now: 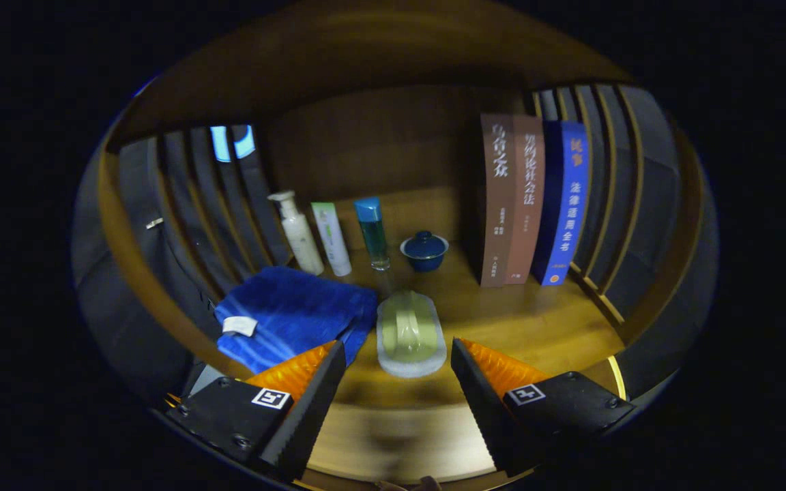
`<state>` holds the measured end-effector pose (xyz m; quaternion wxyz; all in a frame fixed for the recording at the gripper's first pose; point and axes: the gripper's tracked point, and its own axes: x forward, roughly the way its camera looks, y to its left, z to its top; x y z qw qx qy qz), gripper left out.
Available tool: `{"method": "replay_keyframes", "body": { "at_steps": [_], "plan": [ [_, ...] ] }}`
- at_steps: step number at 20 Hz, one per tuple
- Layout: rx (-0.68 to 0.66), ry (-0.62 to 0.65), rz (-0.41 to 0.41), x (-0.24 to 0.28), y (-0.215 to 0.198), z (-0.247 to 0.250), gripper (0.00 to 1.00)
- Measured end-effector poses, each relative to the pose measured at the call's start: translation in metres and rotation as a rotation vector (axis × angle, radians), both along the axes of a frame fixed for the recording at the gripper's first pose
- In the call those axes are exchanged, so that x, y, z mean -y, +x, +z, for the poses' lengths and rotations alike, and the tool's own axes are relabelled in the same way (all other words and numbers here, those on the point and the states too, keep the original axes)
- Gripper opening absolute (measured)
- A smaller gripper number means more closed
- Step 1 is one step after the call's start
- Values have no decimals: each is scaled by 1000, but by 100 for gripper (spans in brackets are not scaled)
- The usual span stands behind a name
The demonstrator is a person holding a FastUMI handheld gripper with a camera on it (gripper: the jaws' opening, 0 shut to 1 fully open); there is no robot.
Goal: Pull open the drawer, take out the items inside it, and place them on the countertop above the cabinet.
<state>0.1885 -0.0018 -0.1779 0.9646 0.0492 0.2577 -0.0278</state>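
My gripper (pixel 398 372) is open, its two fingers spread wide with nothing between them. Just ahead of the fingers a pale green scrub brush with a white base (pixel 411 333) lies on the wooden countertop (pixel 536 327). A folded blue towel (pixel 294 315) with a white tag lies to its left, close to my left finger. The drawer is out of sight.
Beyond the brush stand a white pump bottle (pixel 297 233), a white-and-green tube (pixel 331 239), a blue-capped bottle (pixel 373 233) and a small blue lidded bowl (pixel 424 250). Three upright books (pixel 535 198) stand to the right. Slatted wooden side walls and a wooden back panel enclose the shelf.
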Motion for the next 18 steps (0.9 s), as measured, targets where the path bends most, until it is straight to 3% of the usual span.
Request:
{"method": "replay_keyframes", "body": {
  "at_steps": [5, 10, 14, 18],
  "plan": [
    [176, 4, -6, -10, -99, 17, 99],
    [211, 11, -15, -11, -192, -34, 98],
    [183, 14, -18, -12, -228, -80, 98],
    [175, 12, -33, -8, -234, -109, 98]
  ]
}}
